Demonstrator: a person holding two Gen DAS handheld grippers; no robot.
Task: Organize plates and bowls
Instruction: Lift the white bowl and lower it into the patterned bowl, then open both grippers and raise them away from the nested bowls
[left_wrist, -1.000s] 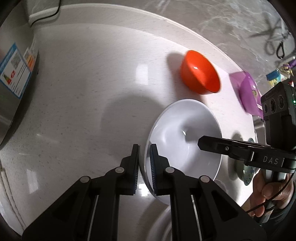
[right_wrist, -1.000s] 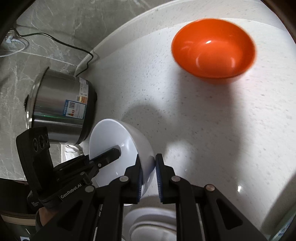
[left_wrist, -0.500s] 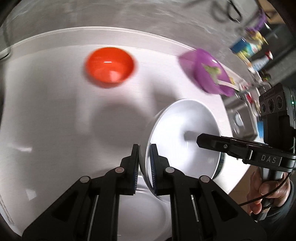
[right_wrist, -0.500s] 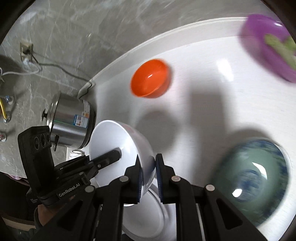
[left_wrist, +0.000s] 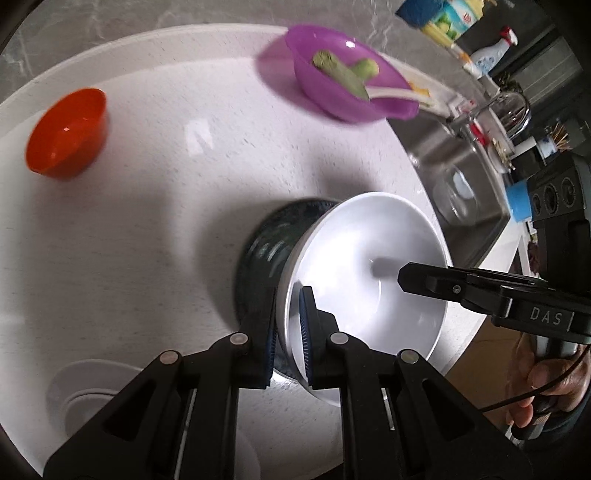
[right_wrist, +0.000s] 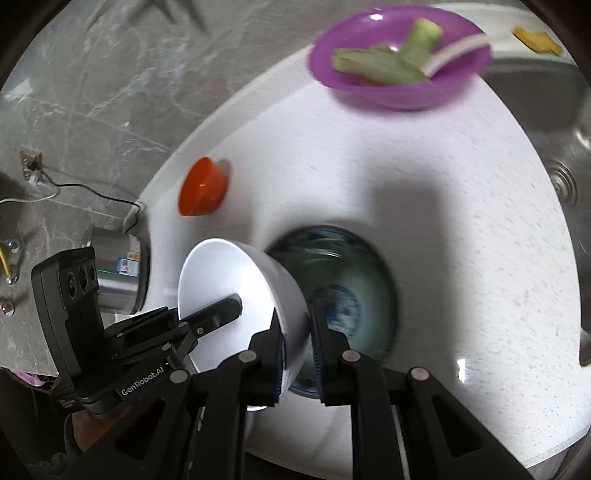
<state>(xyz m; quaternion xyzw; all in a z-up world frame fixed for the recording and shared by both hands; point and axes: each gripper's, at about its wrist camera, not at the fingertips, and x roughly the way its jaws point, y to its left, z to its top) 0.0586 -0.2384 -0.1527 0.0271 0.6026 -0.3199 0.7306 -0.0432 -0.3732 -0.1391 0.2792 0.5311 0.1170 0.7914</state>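
Both grippers hold one white bowl (left_wrist: 365, 266) by opposite rims, lifted and tilted above the white counter. My left gripper (left_wrist: 289, 328) is shut on its near rim; my right gripper (right_wrist: 297, 341) is shut on the other rim, and the bowl shows in the right wrist view (right_wrist: 236, 295). A dark green-blue patterned bowl (right_wrist: 354, 291) sits on the counter right under the white bowl; it also shows in the left wrist view (left_wrist: 269, 240). An orange bowl (left_wrist: 62, 140) stands at the far left. A white plate (left_wrist: 92, 391) lies near the front edge.
A purple bowl (left_wrist: 347, 88) with green vegetables and a white spoon stands at the back. A steel sink (left_wrist: 461, 184) lies to the right. A steel rice cooker (right_wrist: 118, 273) with its cord stands at the left. Bottles (left_wrist: 454, 22) line the back wall.
Both grippers have carried the white bowl to the right across the counter, away from the orange bowl and the plate, until it hangs over the green-blue bowl. Both grips stayed shut.
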